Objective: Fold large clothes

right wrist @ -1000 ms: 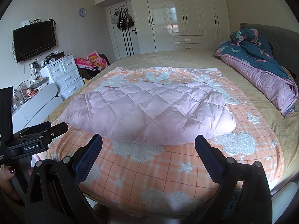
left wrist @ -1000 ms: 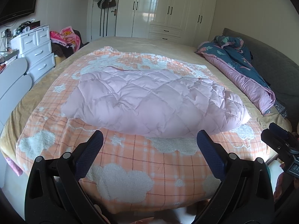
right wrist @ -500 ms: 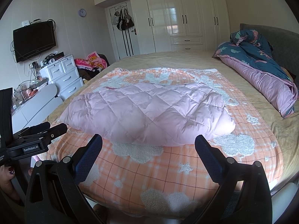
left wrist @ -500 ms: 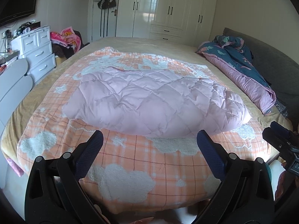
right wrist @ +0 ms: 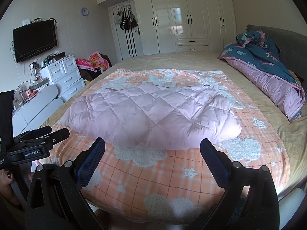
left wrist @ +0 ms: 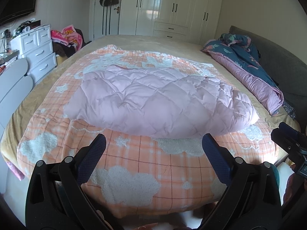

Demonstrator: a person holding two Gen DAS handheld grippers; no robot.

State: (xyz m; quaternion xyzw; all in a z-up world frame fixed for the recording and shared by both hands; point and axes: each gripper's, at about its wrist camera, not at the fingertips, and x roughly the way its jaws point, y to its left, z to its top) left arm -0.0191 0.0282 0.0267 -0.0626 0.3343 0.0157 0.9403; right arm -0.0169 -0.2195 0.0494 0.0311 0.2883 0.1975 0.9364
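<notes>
currently the pink quilted down coat (left wrist: 153, 99) lies in one puffy bundle at the middle of the orange plaid cloud blanket (left wrist: 144, 164), which is spread over the beige bed (left wrist: 153, 40). its near hem sits just beyond the fingertips of both tools; nothing touches it.

change over the last second: slight. in the left wrist view the bed has slid a little downward and the coat sits a little higher and farther off, so the left tool has eased back or tipped up. the right wrist view is almost unchanged. the coat itself has not shifted, and no fold has been made or undone in that interval.

tool state: the left gripper (left wrist: 153, 149) has its jaws spread wide and holds nothing. the right gripper (right wrist: 152, 149) is likewise spread wide and empty. each appears at the edge of the other's view, side by side at the foot of the bed.

meaning for the task: judged from its compact shape, the coat appears already folded, or at a pause between folds. which one cannot be told from here.

surroundings: a rumpled navy and pink duvet (right wrist: 268, 71) lies along the right side by the grey headboard (right wrist: 287, 44), well apart from the coat. white wardrobes (right wrist: 188, 15) stand behind; a white drawer unit (right wrist: 65, 74) and a wall television (right wrist: 34, 40) stand to the left.
</notes>
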